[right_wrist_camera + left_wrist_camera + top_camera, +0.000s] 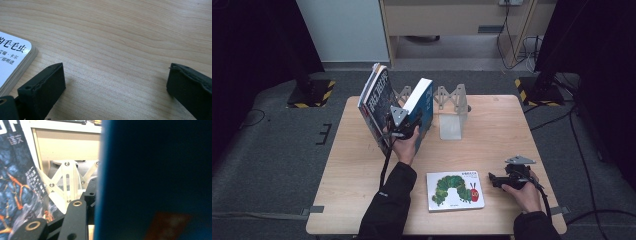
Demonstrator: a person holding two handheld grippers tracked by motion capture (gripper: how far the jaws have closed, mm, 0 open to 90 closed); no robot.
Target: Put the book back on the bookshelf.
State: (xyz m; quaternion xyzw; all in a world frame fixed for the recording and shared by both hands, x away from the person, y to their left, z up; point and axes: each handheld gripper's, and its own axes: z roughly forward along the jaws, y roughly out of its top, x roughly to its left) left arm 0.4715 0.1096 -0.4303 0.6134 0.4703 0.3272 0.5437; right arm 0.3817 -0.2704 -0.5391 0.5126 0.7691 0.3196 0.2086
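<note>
A blue book [423, 104] stands tilted on the table between a leaning dark-covered book [377, 100] and a pale bookend rack [451, 114]. My left gripper [408, 129] is at the blue book's lower edge and shut on it. In the left gripper view the blue cover [155, 180] stands right against one black finger [75, 220] and hides the other. A caterpillar picture book [455, 190] lies flat near the front edge. My right gripper [493, 179] hovers low just right of it, open, with bare wood between its fingers [42, 90]; the book's corner [15, 57] is at the left.
The wooden table [492, 135] has bare surface at its right and left sides. The rack's cross-braced frame [67, 182] rises behind the books. Beyond the table are a wooden cabinet [452, 20], cables and dark stands on the floor.
</note>
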